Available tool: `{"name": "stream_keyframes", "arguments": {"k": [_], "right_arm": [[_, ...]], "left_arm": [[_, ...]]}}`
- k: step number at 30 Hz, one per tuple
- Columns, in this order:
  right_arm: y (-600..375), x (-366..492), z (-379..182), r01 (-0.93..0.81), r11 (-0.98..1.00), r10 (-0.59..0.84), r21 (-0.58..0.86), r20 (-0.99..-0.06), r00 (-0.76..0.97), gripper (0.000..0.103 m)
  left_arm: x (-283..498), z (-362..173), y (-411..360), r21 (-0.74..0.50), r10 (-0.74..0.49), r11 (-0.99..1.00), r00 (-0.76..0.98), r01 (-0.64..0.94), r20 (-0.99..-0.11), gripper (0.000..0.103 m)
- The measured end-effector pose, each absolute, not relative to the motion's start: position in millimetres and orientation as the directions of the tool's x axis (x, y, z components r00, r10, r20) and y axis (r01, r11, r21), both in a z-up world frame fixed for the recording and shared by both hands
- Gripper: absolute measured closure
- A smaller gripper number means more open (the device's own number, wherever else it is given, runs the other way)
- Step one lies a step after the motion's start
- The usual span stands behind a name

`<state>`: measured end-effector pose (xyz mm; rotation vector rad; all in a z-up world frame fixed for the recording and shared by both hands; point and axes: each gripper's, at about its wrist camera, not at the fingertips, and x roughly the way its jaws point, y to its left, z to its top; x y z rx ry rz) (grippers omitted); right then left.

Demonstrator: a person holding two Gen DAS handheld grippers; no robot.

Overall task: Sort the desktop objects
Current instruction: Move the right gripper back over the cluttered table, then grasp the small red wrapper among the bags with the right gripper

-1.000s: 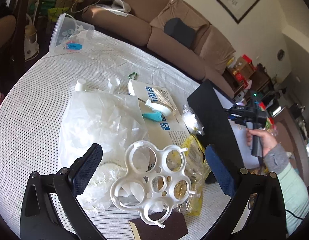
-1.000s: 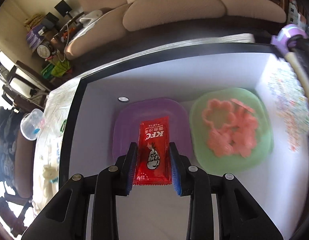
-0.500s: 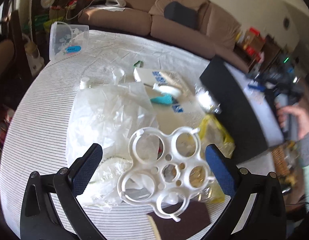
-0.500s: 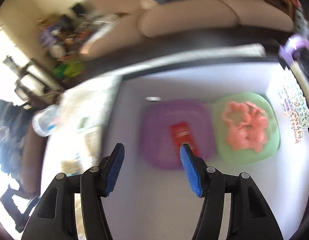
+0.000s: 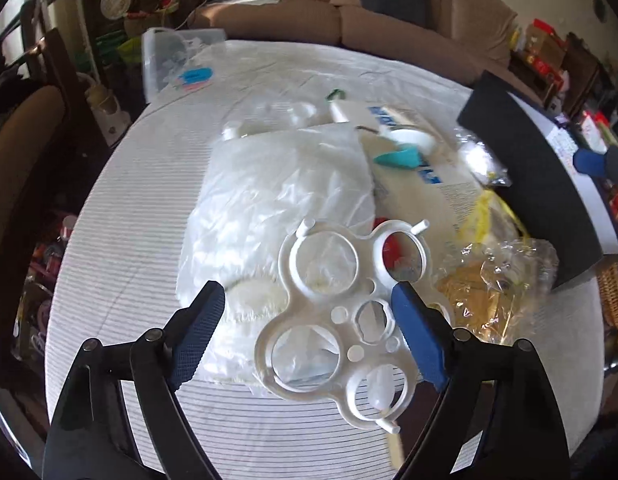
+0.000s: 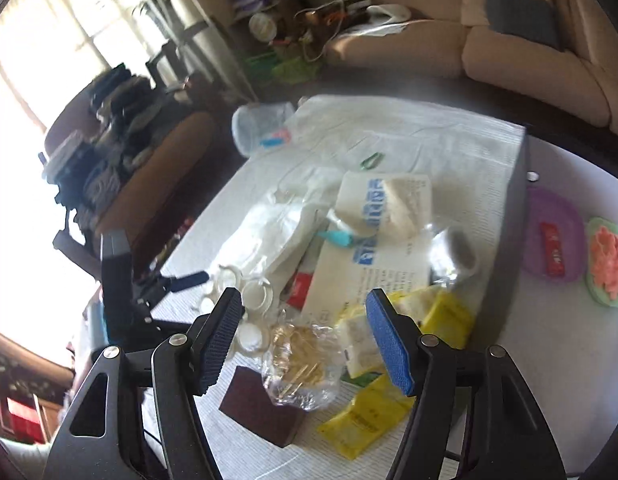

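Note:
A white plastic piece made of several joined rings [image 5: 341, 320] lies on a crumpled white bag [image 5: 277, 200]. My left gripper [image 5: 309, 332] straddles it with its jaws closing. The right pad is at the piece's edge and the left pad stands clear of it. My right gripper [image 6: 305, 340] hovers over a clear bag of toothpicks [image 6: 301, 360] and yellow packets [image 6: 445, 316]. Its jaws are opening with nothing between them. A red sauce packet [image 6: 551, 252] lies on the purple plate [image 6: 549, 208]. Pink flower shapes fill the green plate [image 6: 597, 296].
A brown block [image 6: 261, 404] lies near the table's front edge. A booklet with blue print [image 5: 421, 172], a teal piece [image 5: 401, 158] and a clear tub [image 5: 177, 60] lie farther back. The black-edged white board [image 5: 529, 168] holds the plates at the right. A sofa stands behind.
My right gripper let go of the red packet on the purple plate, opened and swung left over the pile. My left gripper tipped down and its jaws narrowed around the white ring piece.

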<state>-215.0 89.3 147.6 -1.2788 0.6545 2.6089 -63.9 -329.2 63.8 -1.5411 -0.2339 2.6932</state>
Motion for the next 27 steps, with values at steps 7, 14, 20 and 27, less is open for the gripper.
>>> {"name": "stream_keyframes", "arguments": {"k": [7, 14, 20, 27], "right_arm": [[67.7, -267.0, 106.5, -0.295, -0.909, -0.092, 0.295, -0.832, -0.548, 0.062], [48.5, -327.6, 60.5, -0.186, -0.965, -0.094, 0.187, -0.903, -0.420, 0.076], [26.5, -347.8, 22.9, -0.094, -0.994, -0.019, 0.047, -0.960, -0.280, 0.079], [30.0, -332.6, 12.6, -0.149, -0.985, -0.054, 0.091, -0.970, -0.237, 0.077]], "left_arm": [[-59.1, 50.2, -361.7, -0.207, 0.134, -0.972, -0.466, 0.108, -0.874, 0.018], [-56.7, 50.2, -372.4, -0.210, 0.136, -0.971, -0.460, 0.113, -0.877, 0.017], [-54.7, 50.6, -376.0, -0.225, 0.154, -0.968, -0.453, 0.108, -0.878, 0.018], [-53.3, 51.3, -381.2, -0.256, 0.181, -0.960, -0.453, 0.111, -0.873, 0.019]]}}
